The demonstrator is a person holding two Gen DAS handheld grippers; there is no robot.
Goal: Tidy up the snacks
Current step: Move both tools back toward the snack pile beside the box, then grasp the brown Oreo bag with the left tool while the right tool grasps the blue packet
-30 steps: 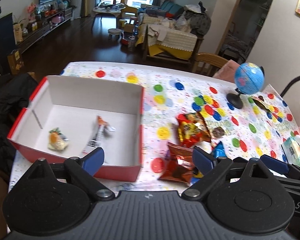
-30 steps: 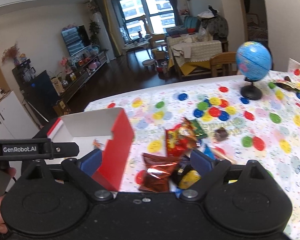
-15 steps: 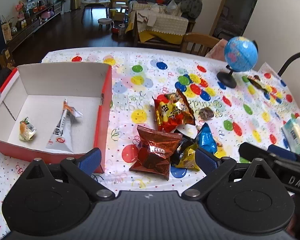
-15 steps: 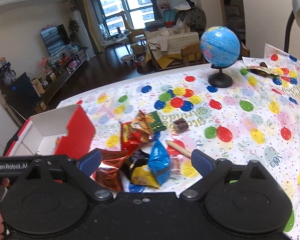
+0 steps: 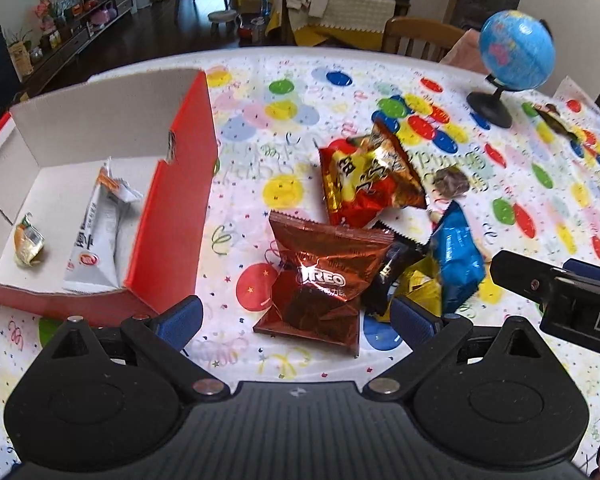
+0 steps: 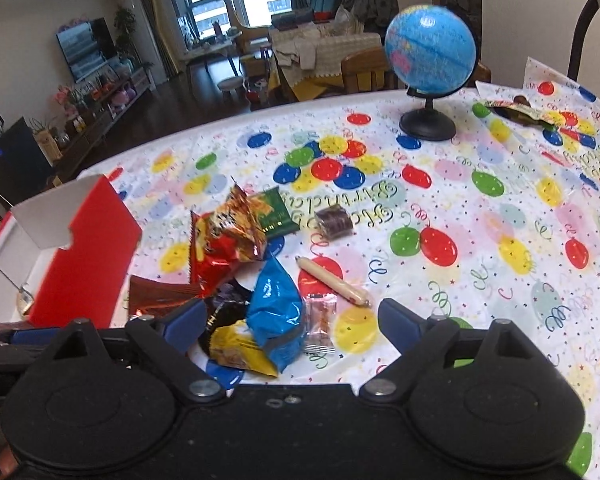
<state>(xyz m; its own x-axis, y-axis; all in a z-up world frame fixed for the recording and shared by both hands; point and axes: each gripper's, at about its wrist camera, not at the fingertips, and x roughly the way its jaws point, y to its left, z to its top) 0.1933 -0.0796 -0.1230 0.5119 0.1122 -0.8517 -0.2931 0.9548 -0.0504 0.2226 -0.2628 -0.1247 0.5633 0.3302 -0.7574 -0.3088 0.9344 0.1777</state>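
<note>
Left wrist view: the tabletop (image 5: 260, 92), under a balloon-print cloth, carries a red box (image 5: 172, 200) at its left edge and a globe (image 5: 516, 56) toward the far right corner, with a dark-floored living room beyond. The snacks (image 5: 364, 232) lie heaped mid-tabletop beside the box, two packets inside it. Left gripper (image 5: 296, 318) and right gripper (image 6: 292, 320) hover empty, fingers (image 5: 180, 316) apart.

"REO" on brown snack pkt (image 5: 320, 280), prob. Oreo; "DA" on black bar (image 5: 580, 308).
</note>
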